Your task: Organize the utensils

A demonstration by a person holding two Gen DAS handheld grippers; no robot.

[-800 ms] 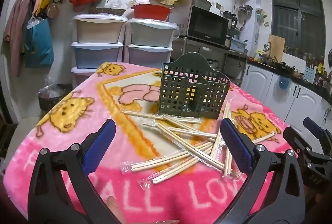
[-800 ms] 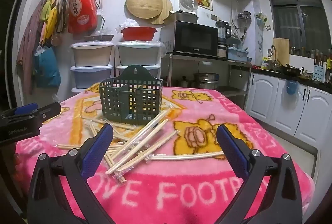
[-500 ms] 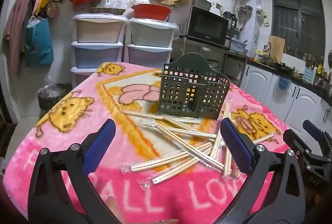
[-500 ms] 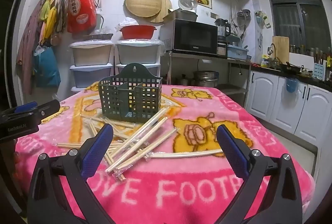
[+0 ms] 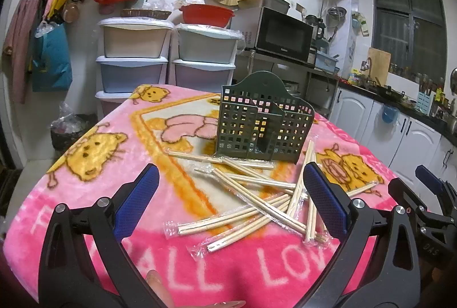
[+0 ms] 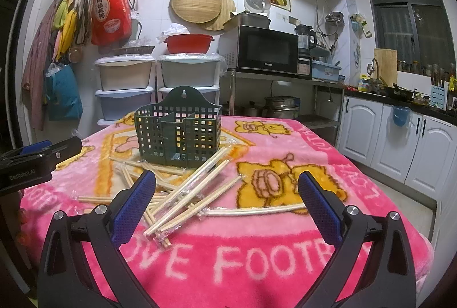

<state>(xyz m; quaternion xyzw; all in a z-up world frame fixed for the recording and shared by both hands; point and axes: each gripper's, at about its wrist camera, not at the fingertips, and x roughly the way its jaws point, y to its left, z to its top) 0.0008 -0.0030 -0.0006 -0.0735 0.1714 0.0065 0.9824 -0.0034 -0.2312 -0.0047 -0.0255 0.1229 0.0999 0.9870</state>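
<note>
A dark green plastic lattice utensil basket (image 5: 261,131) with inner dividers and an arched back panel stands upright on the surface, which is covered by a pink plush blanket with yellow cartoon animals and white lettering (image 5: 85,153). The basket sits toward the far middle of the surface, well in from every edge. Just in front of it, a loose heap of pale wooden chopstick pairs in clear plastic sleeves (image 5: 257,208) lies crossed over one another, spreading toward the near edge; the farthest pairs lie right at the basket's base. One wrapped pair lies apart from the heap, toward the right edge of the surface in the right wrist view (image 6: 257,212).

The left gripper (image 5: 230,205), black with blue padded fingers (image 5: 137,199), hovers over the near edge with its fingers spread wide apart and nothing between them. The right gripper (image 6: 227,205) hangs likewise above the near edge, fingers (image 6: 320,205) wide apart and holding nothing. Each gripper shows at the side of the other's view.
</note>
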